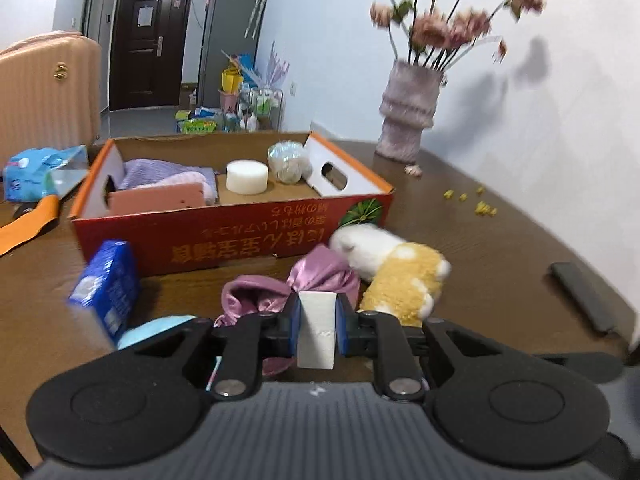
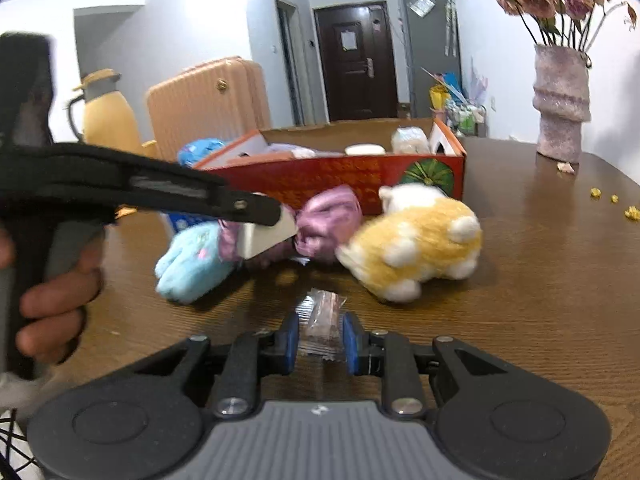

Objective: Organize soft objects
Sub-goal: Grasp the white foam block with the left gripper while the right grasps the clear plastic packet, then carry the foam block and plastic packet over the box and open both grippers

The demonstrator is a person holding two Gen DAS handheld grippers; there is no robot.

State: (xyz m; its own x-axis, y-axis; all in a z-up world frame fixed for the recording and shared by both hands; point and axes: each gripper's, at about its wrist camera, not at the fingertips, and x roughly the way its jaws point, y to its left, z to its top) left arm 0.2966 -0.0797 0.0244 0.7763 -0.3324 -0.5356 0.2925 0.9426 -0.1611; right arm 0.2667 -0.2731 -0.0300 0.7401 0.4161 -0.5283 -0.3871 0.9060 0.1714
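My left gripper (image 1: 317, 320) is shut on a white foam block (image 1: 316, 330), held above the table in front of the red cardboard box (image 1: 240, 236); the block also shows in the right wrist view (image 2: 266, 236). My right gripper (image 2: 321, 336) is shut on a small clear-wrapped pink packet (image 2: 322, 318) just above the table. A pink satin scrunchie (image 1: 320, 274), a yellow and white plush toy (image 1: 400, 276) and a light blue glove (image 2: 192, 264) lie in front of the box. Inside the box are folded purple and pink cloths (image 1: 168, 174), a pink sponge (image 1: 156, 200), a white foam cylinder (image 1: 247, 176) and a clear ball (image 1: 288, 160).
A blue tissue pack (image 1: 106, 288) stands left of the scrunchie. A vase of flowers (image 1: 406, 116) stands at the back right. Yellow crumbs (image 1: 480, 204) and a black bar (image 1: 584, 296) lie on the right. A blue bag (image 1: 40, 172) and a suitcase (image 1: 44, 92) are on the left.
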